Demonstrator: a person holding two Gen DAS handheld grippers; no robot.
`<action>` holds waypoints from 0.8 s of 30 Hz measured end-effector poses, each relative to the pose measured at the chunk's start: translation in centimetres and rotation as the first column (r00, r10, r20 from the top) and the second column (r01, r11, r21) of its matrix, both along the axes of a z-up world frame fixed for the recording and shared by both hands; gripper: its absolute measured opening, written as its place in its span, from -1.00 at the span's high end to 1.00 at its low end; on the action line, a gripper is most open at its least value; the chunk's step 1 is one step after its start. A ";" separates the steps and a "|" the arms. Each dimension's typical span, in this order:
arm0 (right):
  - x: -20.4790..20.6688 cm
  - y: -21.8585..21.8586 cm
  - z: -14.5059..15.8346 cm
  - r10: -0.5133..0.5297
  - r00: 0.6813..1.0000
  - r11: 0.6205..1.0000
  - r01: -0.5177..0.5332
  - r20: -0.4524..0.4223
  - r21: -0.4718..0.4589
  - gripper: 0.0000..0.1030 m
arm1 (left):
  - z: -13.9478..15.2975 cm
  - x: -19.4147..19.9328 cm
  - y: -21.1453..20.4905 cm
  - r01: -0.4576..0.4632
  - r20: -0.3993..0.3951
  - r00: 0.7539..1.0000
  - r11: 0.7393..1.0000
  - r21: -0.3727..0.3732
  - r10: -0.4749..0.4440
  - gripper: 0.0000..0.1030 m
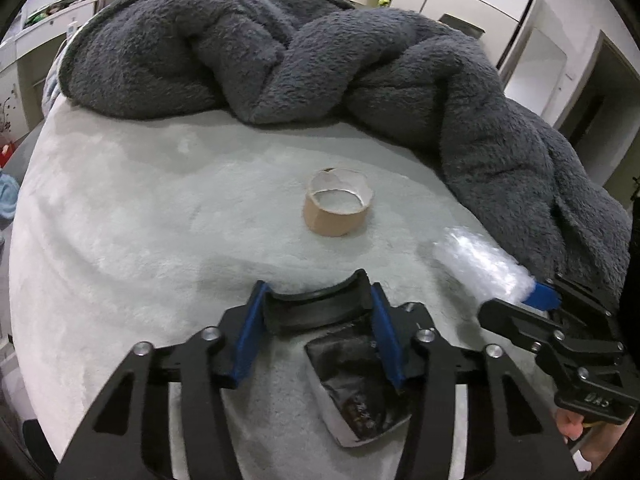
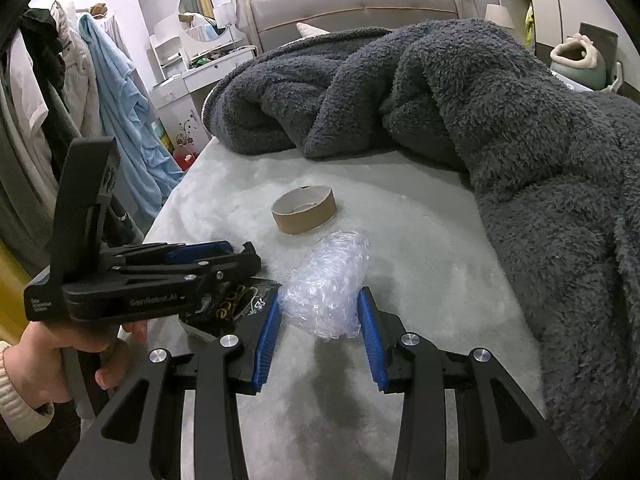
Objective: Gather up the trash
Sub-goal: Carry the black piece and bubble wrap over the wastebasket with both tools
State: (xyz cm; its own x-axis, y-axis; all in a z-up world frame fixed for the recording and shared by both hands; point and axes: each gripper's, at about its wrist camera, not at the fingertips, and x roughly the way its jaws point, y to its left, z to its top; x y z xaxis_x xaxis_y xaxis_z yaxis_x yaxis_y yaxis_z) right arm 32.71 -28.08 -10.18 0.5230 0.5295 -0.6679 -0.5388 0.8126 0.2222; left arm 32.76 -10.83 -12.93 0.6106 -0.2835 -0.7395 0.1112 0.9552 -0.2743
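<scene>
Left tool (image 1: 316, 316) clenches black wrapper (image 1: 356, 392) | right tool (image 2: 320, 320) clenches bubble wrap (image 2: 328, 280), lengthwise ahead.

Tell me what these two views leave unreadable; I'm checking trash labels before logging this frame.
- Black packet, left wrist view: the left tongs cover its upper part; print too blurred to read.
- Same packet, right wrist view: the left tongs' body hides most; only part of the lettering shows.
- Bubble wrap, left wrist view: its near end sits behind the right tongs.
- Cardboard tape core: any marking too small.
</scene>
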 end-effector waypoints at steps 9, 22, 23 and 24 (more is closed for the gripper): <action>-0.8 -0.6 2.3 -0.007 1.000 1.000 0.006 0.022 0.027 0.23 | 1.1 -1.7 0.7 0.013 0.057 0.998 0.999 0.030 -0.015 0.04; -4.0 1.5 3.2 0.021 1.000 1.000 -0.021 0.015 0.022 0.23 | 3.6 -7.5 1.8 0.009 0.152 0.988 0.999 0.038 -0.014 0.04; -4.3 1.6 3.0 0.020 1.000 0.999 -0.020 0.006 0.029 0.23 | 3.8 -8.2 1.9 0.004 0.154 0.988 0.999 0.037 -0.010 0.04; -4.6 1.7 2.9 0.021 1.000 0.999 -0.021 -0.002 0.034 0.23 | 3.9 -8.6 1.9 0.001 0.156 0.988 0.999 0.040 -0.007 0.04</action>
